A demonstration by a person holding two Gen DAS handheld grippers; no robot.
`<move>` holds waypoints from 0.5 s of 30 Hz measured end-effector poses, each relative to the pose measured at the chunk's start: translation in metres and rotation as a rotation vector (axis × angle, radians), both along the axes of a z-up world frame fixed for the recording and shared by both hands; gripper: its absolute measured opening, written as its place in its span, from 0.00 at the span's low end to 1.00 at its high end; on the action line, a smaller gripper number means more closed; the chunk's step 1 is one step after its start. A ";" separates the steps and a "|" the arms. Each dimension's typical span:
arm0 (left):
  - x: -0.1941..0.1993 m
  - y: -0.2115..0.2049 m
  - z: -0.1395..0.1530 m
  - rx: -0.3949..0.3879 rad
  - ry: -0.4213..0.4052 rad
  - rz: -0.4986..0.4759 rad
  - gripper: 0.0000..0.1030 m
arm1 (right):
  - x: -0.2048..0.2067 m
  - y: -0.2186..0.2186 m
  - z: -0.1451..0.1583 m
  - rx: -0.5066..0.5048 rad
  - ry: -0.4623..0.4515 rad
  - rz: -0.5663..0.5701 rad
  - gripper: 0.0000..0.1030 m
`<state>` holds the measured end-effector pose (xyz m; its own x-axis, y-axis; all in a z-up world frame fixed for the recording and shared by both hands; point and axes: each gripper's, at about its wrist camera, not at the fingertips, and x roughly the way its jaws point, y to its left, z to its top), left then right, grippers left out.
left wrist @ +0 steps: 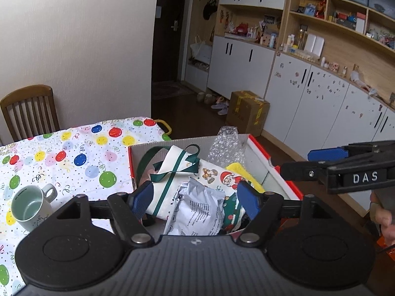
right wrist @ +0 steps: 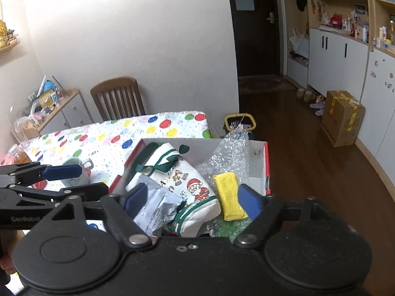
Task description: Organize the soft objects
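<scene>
A: Are the grippers holding something?
B: No. The left gripper and right gripper both stand wide, empty, above the box.
A: And the soft things?
B: The Santa bag lies in the box; only the right view shows the whole yellow cloth.

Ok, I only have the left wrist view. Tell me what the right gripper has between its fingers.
Observer: Nothing. The right gripper is open above the box, pads clear of the contents.
Operator: Describe the yellow thing; I see only a corner.
Observer: It is a folded yellow cloth, lying beside the Santa bag with bubble wrap behind it.
Operator: Report anything on the table besides the mug.
Observer: What looks like a bottle with pale orange contents stands at the table edge, left of the mug.
</scene>
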<state>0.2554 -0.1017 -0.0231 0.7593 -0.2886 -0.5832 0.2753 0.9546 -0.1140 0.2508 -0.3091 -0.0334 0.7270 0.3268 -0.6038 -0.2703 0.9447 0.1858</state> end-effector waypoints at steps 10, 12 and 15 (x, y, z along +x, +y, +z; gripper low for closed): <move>-0.027 0.018 0.016 -0.064 -0.045 -0.015 0.88 | -0.039 0.006 0.009 0.022 -0.079 -0.020 0.93; -0.032 0.021 0.018 -0.066 -0.052 -0.018 0.88 | -0.047 0.009 0.011 0.020 -0.098 -0.022 0.95; -0.037 0.025 0.020 -0.077 -0.053 -0.020 0.88 | -0.058 0.014 0.015 0.018 -0.125 -0.024 0.98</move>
